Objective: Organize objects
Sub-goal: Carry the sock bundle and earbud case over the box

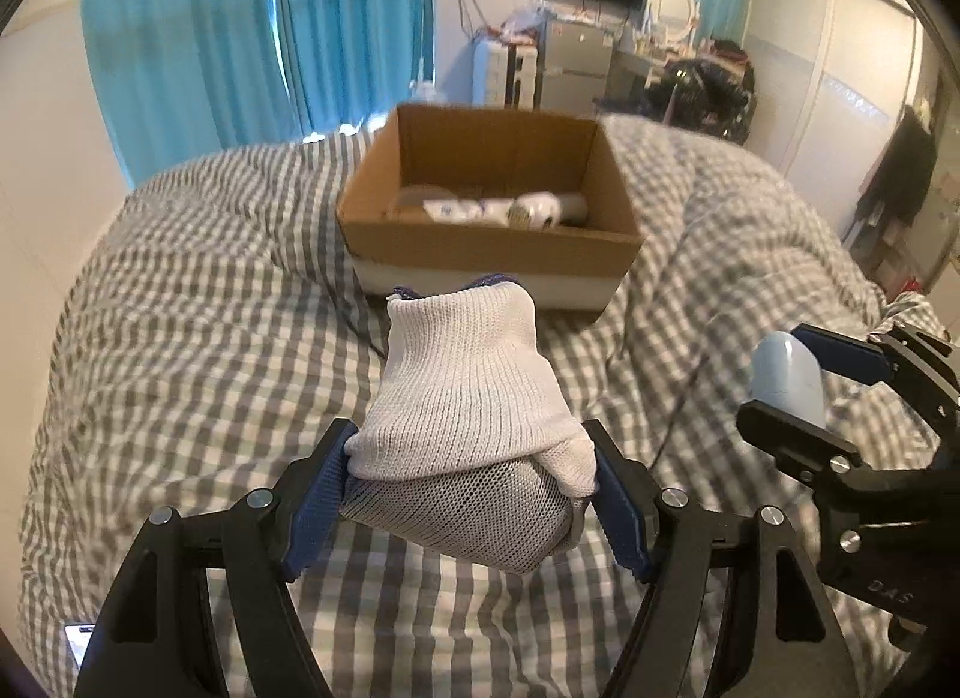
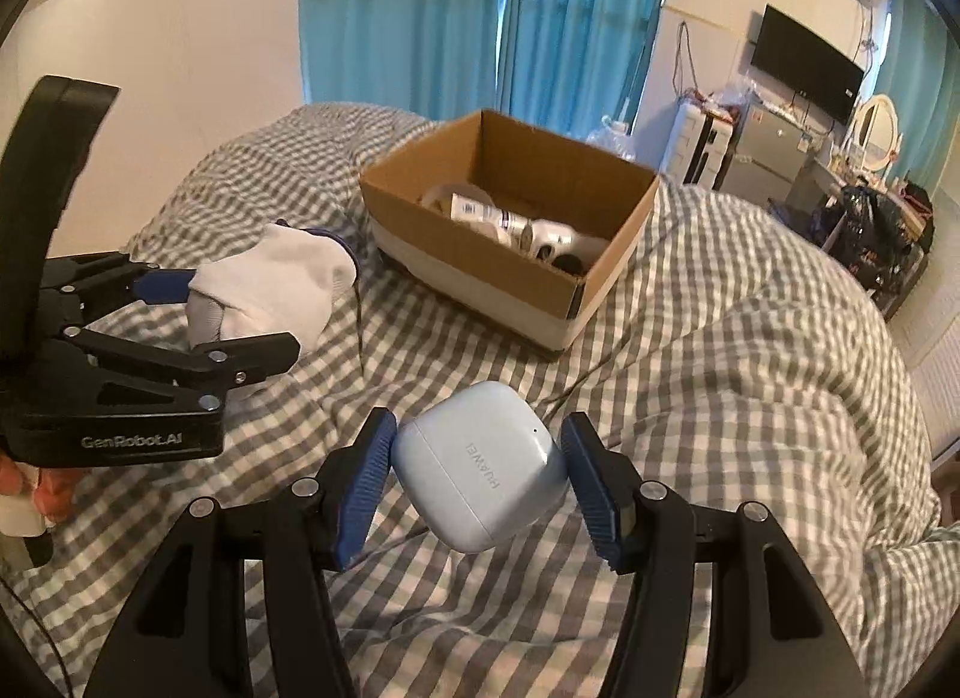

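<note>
Bed (image 1: 180, 290) under grey-and-white checked cover, rumpled and soft; unsteady footing for anything set down. Cardboard box (image 1: 492, 245) open-topped, resting on the bed ahead of both grippers, lower wall banded white. Contents partly visible: a round clear lid-like item, a white tube with print, a white cylindrical item, a small dark round item near the front corner in the right wrist view; exact identities unclear. Room remaining inside, judged sufficient for more. Left gripper (image 1: 468, 488) clamped on rolled white sock bundle (image 1: 474, 398), blue pads pressing both sides of the roll, bundle lifted clear of the cover, cuff end pointing toward the box. Bundle judged light, soft, compressible, non-fragile; hold across the thick middle of the roll sound, risk limited to unrolling or snagging on the box rim. Right gripper (image 2: 477, 479) clamped on pale blue earbud case (image 2: 480, 467), pads bearing on opposite sides, case tilted and clear of the bed. Case judged light, rigid, smooth-shelled and rounded, hence liable to slip or twist between the pads; hold across the flatter sides preferable, gentle lowering advised over dropping. Both items well short of the box, neither yet deposited.
</note>
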The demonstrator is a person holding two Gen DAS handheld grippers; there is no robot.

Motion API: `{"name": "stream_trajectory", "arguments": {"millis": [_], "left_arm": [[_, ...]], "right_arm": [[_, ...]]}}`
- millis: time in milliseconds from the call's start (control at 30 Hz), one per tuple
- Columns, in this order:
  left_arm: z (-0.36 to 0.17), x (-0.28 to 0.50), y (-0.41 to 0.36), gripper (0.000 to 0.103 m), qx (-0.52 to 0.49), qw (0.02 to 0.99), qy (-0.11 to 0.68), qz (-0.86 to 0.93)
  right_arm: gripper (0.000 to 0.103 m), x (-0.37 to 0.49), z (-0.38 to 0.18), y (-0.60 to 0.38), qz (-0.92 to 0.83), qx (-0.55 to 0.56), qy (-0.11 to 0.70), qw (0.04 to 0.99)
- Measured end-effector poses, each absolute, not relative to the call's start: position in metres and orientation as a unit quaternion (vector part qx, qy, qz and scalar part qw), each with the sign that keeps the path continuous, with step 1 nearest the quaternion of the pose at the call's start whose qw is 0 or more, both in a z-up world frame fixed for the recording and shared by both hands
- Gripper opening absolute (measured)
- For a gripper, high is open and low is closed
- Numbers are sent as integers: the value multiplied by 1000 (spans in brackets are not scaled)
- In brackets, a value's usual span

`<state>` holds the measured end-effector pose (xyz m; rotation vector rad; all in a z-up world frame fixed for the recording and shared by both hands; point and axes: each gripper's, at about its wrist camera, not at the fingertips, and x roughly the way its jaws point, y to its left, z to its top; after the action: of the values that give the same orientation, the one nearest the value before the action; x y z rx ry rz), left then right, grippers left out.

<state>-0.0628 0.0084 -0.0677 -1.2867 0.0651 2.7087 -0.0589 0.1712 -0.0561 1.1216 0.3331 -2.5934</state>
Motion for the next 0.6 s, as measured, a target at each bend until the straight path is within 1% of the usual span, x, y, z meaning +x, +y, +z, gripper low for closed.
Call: {"name": "stream_trajectory", "arguments": {"millis": [300, 433, 600], "left_arm": [[-10, -64, 4, 76, -381, 77, 16, 921], [11, -83, 3, 76, -363, 72, 17, 929], [28, -119, 5, 76, -348, 64, 34, 935]], "right_arm": [[57, -59, -7, 170, -918, 345, 122, 150], [57, -76, 15, 168, -925, 325, 126, 152], [57, -115, 40, 172, -934, 306, 105, 149]]}}
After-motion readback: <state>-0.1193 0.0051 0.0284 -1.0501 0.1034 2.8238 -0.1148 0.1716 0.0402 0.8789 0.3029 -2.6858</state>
